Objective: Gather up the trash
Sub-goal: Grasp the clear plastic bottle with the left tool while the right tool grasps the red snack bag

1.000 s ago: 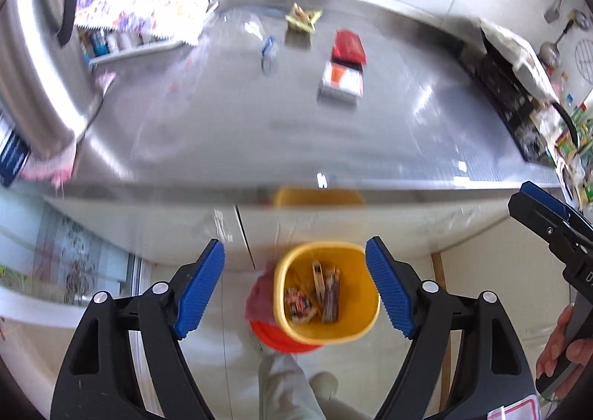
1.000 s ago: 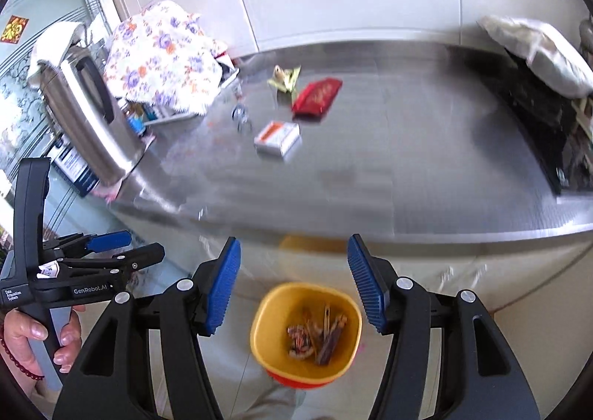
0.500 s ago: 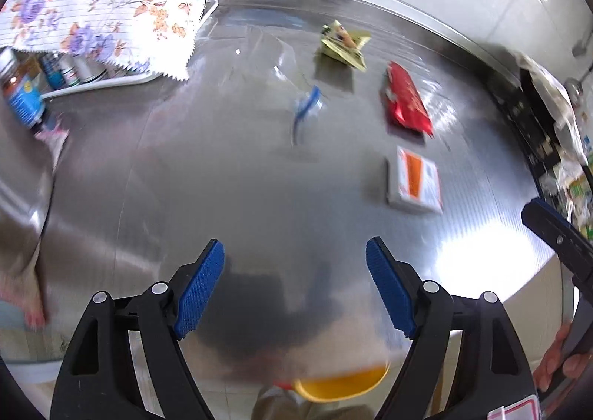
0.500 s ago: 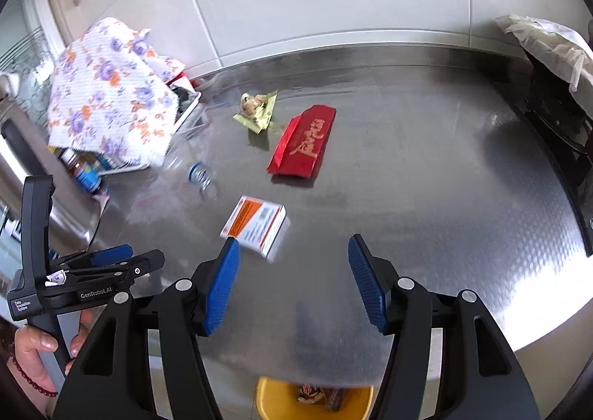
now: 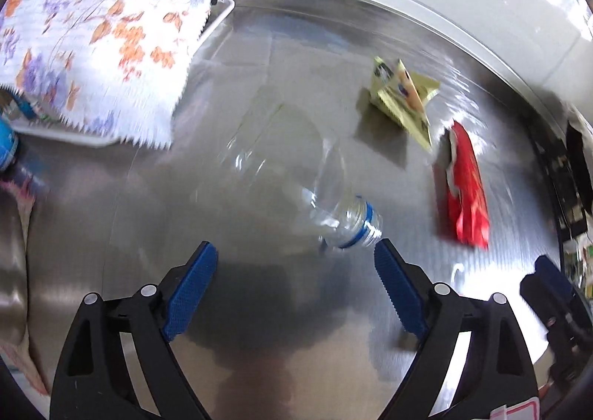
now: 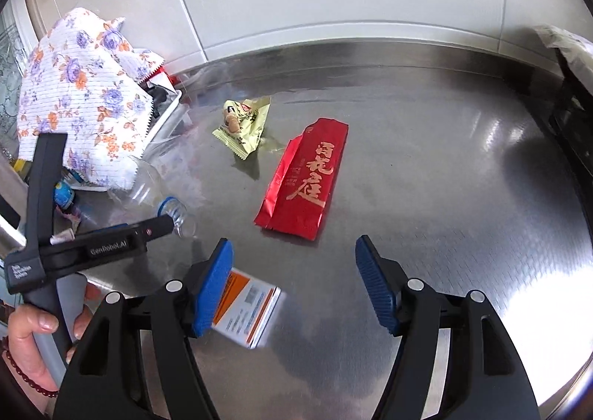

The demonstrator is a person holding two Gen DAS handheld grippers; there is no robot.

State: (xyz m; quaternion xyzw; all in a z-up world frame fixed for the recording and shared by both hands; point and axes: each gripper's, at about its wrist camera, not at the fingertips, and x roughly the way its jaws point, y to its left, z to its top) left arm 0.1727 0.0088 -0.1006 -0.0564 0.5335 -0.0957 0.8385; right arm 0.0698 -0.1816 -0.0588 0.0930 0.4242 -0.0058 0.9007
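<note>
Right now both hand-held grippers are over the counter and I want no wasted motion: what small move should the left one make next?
Probably ease the left hand-held gripper forward around the clear bottle's neck. Its jaws are opening with nothing between them, and the bottle lies just ahead.

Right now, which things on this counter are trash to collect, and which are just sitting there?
Trash to collect:
plastic bottle
yellow wrapper
red packet
orange and white box

Just sitting there:
floral cloth
white tray under the cloth
small blue-capped bottle beside the tray
</note>
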